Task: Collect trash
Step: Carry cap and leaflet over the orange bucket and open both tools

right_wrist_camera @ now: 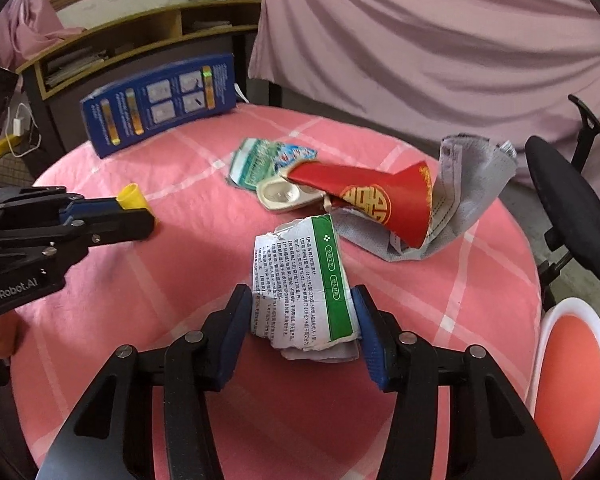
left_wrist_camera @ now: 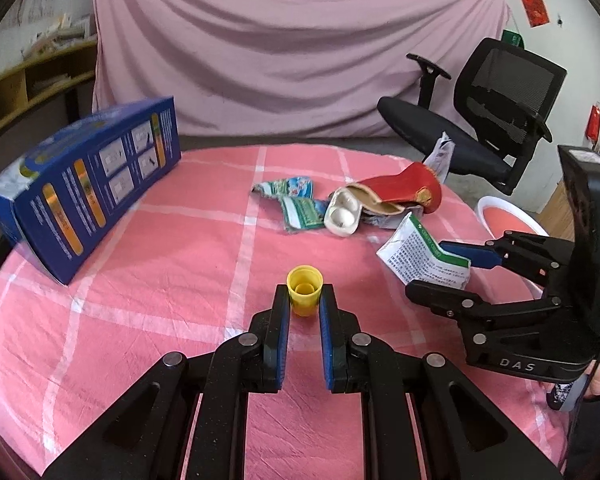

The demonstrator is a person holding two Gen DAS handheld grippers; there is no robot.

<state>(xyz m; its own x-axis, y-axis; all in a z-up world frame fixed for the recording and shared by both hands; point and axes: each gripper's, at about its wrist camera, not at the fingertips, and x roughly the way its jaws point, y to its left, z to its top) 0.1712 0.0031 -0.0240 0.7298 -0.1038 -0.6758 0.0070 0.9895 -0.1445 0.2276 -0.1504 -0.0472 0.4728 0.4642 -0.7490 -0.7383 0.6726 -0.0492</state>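
We are looking at the torn white and green box (right_wrist_camera: 304, 284) lying on the pink table (right_wrist_camera: 180, 264), its long side pointing away from us and running straight between the fingers of our right gripper (right_wrist_camera: 302, 330). These fingers are sitting one on each side, touching or almost touching, but we cannot tell if they are squeezing yet. Our left gripper (left_wrist_camera: 304, 300) is farther off, pinching the yellow cap (left_wrist_camera: 304, 290).

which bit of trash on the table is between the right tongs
The flattened white carton with the green stripe, between the right tongs; the red packet and grey mask lie farther back.
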